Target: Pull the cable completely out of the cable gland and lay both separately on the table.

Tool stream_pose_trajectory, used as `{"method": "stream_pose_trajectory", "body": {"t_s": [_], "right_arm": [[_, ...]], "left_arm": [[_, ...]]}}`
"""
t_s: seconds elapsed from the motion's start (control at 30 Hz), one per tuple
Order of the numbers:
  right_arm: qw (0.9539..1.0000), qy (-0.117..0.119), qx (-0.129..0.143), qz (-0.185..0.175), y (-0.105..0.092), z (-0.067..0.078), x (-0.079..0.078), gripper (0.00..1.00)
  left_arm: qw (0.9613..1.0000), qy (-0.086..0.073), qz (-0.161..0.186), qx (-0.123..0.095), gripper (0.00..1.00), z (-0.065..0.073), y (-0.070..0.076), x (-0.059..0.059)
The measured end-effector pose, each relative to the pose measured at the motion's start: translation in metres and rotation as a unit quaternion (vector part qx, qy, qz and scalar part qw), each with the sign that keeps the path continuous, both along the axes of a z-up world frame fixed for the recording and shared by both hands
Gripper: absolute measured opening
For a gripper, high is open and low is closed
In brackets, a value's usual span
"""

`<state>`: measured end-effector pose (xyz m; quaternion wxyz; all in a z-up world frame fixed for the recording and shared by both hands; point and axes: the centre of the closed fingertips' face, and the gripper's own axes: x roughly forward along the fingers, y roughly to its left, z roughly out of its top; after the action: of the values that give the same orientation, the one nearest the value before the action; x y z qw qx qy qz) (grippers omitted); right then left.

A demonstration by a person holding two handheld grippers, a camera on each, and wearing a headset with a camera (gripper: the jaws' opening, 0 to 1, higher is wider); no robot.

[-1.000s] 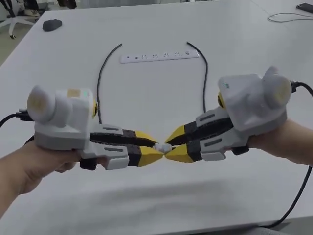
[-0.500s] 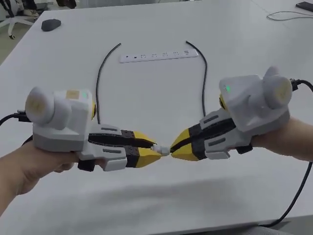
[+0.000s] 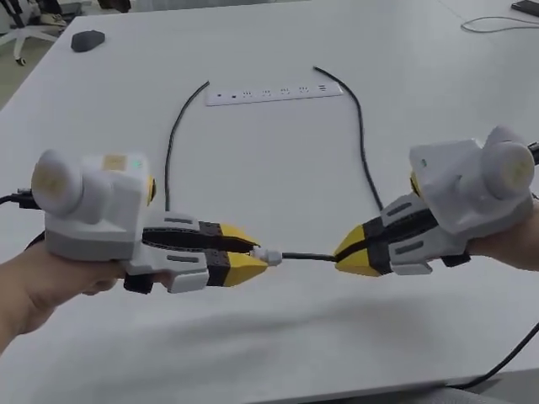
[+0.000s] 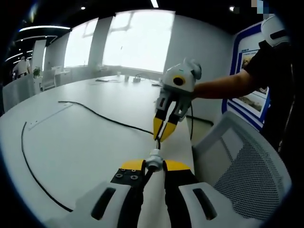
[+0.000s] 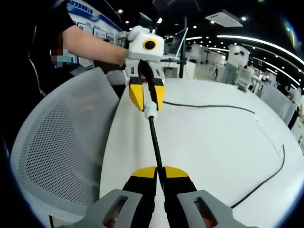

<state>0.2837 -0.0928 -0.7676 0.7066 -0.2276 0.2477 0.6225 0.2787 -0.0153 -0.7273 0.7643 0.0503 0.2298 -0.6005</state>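
Clearly, both grippers are held in the air over the near part of the white table (image 3: 261, 168), with their tips facing each other. The left gripper (image 3: 258, 253) is clenched on the small white cable gland (image 3: 269, 255), which sticks out a little past its yellow tips. The right gripper (image 3: 339, 255) is clenched on the black cable (image 3: 307, 257), near the gland but apart from it. Between the two, a short straight stretch of cable is bare. Its end goes into the gland, so the cable is not yet out.

The head view gives the whole table. Behind the right gripper the cable lies on the table in a long curve, up to the right end of a white power strip (image 3: 274, 93). A second black line lies on the left, and its near end goes behind the left gripper; I cannot tell if it is the same cable. A dark mouse (image 3: 88, 39) lies at the far left corner.

The left gripper view looks along the gland itself, which sits between the two yellow tips and touches both. This view adds a grey mesh chair (image 4: 247, 171) just beside the table edge, and the person's arm (image 4: 223, 88) behind the right gripper.

The right gripper view gives the best look at the bare stretch. The cable rises from between its own closed tips straight to the white gland, which is held at the tips of the left gripper.
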Motion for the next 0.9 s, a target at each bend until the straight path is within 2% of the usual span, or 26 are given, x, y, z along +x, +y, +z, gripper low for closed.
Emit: {"method": "stream_pose_trajectory", "body": {"t_s": [0.07, 0.13, 0.17, 0.37, 0.53, 0.63, 0.7, 0.9], "right_arm": [[0.9999, 0.001, -0.009, -0.011, -0.007, -0.004, 0.002, 0.00], [0.9984, 0.006, -0.033, -0.045, -0.022, -0.013, 0.009, 0.00], [0.9980, 0.001, -0.041, -0.049, -0.027, -0.016, 0.011, 0.00], [0.9937, 0.010, -0.054, -0.098, -0.058, -0.025, 0.020, 0.00], [0.9880, 0.004, -0.087, -0.128, -0.084, -0.036, 0.027, 0.00], [0.9830, 0.020, -0.091, -0.158, -0.099, -0.038, 0.031, 0.00], [0.9824, 0.019, -0.092, -0.162, -0.103, -0.038, 0.032, 0.00], [0.9813, 0.024, -0.095, -0.166, -0.103, -0.040, 0.030, 0.00]], "left_arm": [[1.0000, -0.001, 0.002, 0.001, 0.15, -0.001, 0.002, 0.001], [1.0000, -0.001, 0.005, 0.003, 0.15, -0.002, 0.004, 0.002], [1.0000, -0.001, 0.007, 0.003, 0.15, -0.003, 0.005, 0.002], [0.9998, 0.001, 0.017, 0.003, 0.15, -0.007, 0.012, 0.004], [0.9998, 0.000, 0.021, 0.004, 0.15, -0.007, 0.017, 0.005], [0.9996, 0.003, 0.029, 0.002, 0.15, -0.006, 0.022, 0.008], [0.9994, 0.009, 0.034, 0.000, 0.15, -0.007, 0.023, 0.008], [0.9995, 0.006, 0.030, 0.006, 0.15, -0.009, 0.022, 0.006]]}}
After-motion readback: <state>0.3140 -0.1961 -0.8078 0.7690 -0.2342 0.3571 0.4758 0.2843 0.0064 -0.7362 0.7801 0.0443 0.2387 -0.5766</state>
